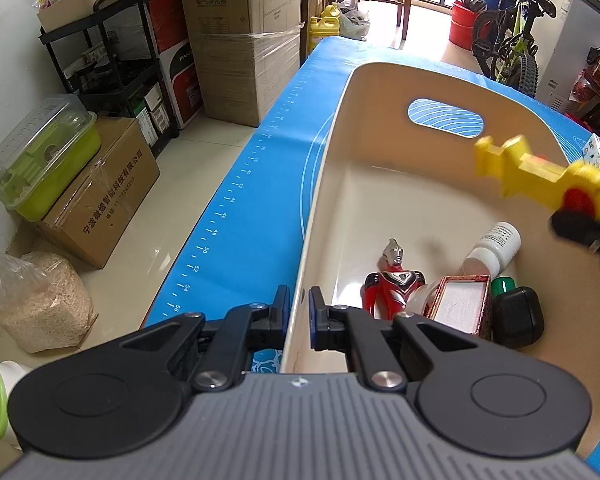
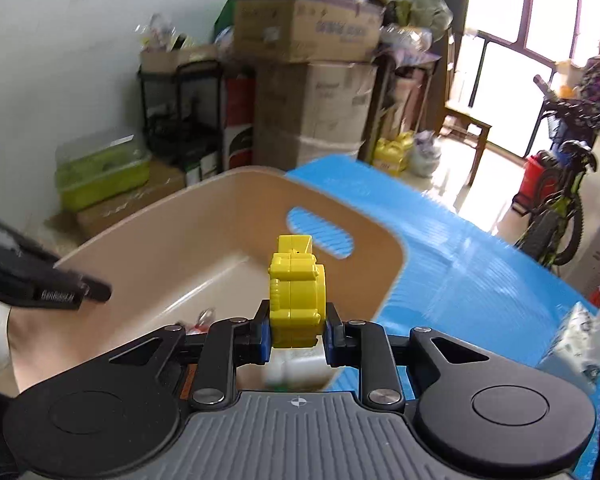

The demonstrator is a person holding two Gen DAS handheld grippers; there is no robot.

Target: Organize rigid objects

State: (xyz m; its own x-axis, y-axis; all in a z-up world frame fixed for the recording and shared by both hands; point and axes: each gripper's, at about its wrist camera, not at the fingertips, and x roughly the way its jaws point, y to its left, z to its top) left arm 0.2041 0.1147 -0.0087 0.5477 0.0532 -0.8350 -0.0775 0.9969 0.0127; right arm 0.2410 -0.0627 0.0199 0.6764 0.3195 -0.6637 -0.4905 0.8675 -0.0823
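Worrying bit first: the yellow toy point(image 2: 296, 292) was pinched only at its lower end, so most of it stuck out past the pads, and a quick swing (the right view was blurry) could've twisted it loose outside the beige bin point(image 1: 380, 80). Right tongs point(image 2: 296, 338) were clamped on it, held above the bin near its right-hand wall, pointing toward the handle-slot end. Left tongs point(image 1: 299, 312) straddled the bin's left wall, jaws nearly together on that rim. Already in the bin: an Ultraman figure point(image 1: 394, 276), a white pill bottle point(image 1: 494, 246) and a small red box point(image 1: 460, 300), all on the blue-matted bench point(image 1: 240, 200).
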